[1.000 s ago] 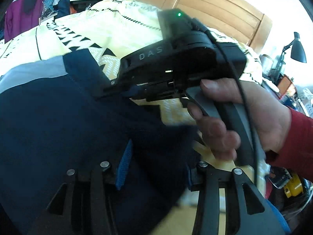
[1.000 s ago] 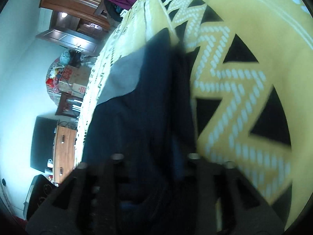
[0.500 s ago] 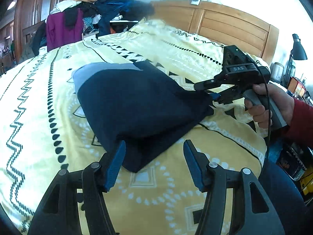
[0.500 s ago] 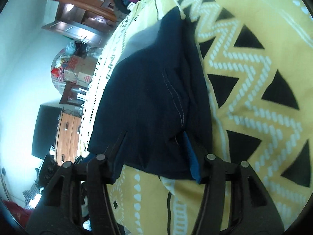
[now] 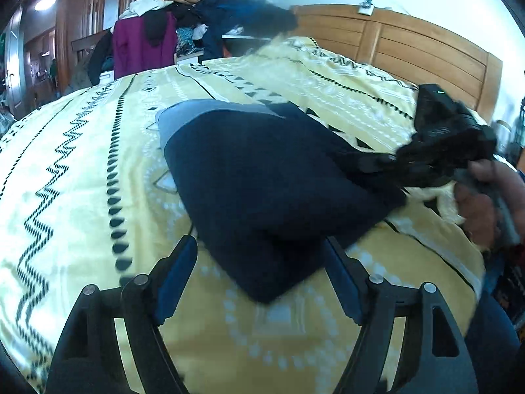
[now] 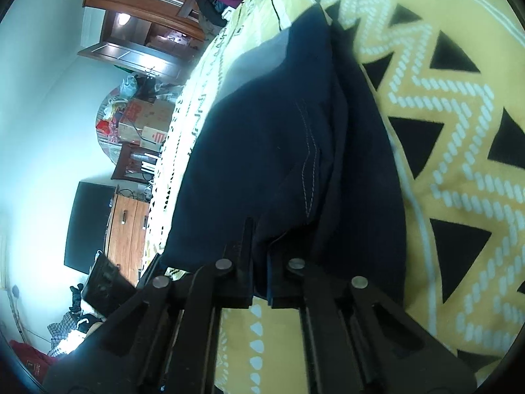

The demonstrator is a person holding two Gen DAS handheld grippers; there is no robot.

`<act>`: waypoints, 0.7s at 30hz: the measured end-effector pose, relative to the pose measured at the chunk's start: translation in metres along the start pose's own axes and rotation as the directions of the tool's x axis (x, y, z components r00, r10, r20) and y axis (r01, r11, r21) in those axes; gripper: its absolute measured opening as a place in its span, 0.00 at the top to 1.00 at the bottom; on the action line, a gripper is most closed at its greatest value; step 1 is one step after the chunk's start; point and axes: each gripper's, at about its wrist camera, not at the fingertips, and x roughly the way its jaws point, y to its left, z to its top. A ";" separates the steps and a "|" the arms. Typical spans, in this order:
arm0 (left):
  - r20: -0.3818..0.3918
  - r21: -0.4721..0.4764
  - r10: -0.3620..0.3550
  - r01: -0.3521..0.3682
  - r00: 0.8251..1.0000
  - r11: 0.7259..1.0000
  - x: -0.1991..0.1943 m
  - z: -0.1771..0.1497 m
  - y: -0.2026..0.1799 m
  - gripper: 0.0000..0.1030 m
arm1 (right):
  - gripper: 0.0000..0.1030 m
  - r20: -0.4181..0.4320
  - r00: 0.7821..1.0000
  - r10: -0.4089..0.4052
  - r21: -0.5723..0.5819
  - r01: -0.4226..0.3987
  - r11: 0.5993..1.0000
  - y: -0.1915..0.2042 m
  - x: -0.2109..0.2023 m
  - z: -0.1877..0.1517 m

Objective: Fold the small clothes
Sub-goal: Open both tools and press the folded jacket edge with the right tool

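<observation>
The bed (image 5: 82, 170) under its yellow patterned cover carries the folded navy garment (image 5: 262, 190) mid-bed. My right gripper (image 6: 261, 262) has its jaws pinched narrow on the garment's near edge. My left gripper (image 5: 259, 275) hovers, jaws wide, at its corner.

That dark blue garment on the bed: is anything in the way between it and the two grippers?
Nothing visible. The left gripper hangs open at the navy garment's near corner, over the bedspread. The right gripper is already shut on its edge.
</observation>
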 end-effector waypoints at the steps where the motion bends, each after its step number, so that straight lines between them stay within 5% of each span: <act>1: -0.004 0.006 0.008 -0.008 1.000 1.000 0.007 0.002 0.001 0.22 | 0.98 0.004 1.000 -0.003 -0.004 0.003 1.000 0.003 0.000 0.001; 3: -0.070 0.036 0.037 -0.034 0.997 0.999 0.030 0.003 0.001 0.27 | 1.00 0.025 0.999 -0.044 -0.019 0.044 0.999 0.002 -0.006 0.004; 4: -0.114 0.054 0.053 -0.047 0.992 0.997 0.040 0.002 0.001 0.40 | 1.00 0.041 0.997 -0.065 -0.019 0.066 0.998 0.000 -0.011 0.005; 10: -0.083 0.204 0.169 -0.149 0.982 0.967 -0.001 0.002 0.012 0.41 | 1.00 0.060 0.996 -0.072 0.025 0.070 0.997 -0.028 -0.038 -0.005; 13: -0.155 0.264 0.131 -0.087 0.979 0.961 0.011 -0.015 0.014 0.44 | 1.00 0.036 0.995 -0.089 0.008 0.089 0.996 -0.027 -0.027 -0.010; 16: -0.130 0.291 0.121 -0.078 0.984 0.953 0.010 -0.018 0.007 0.43 | 1.00 0.059 0.993 -0.105 0.011 0.105 0.994 -0.029 -0.030 -0.008; 21: -0.089 0.195 0.042 -0.024 0.995 0.980 -0.012 -0.005 0.007 0.43 | 1.00 0.066 0.990 -0.125 0.016 0.124 0.992 -0.036 -0.030 0.002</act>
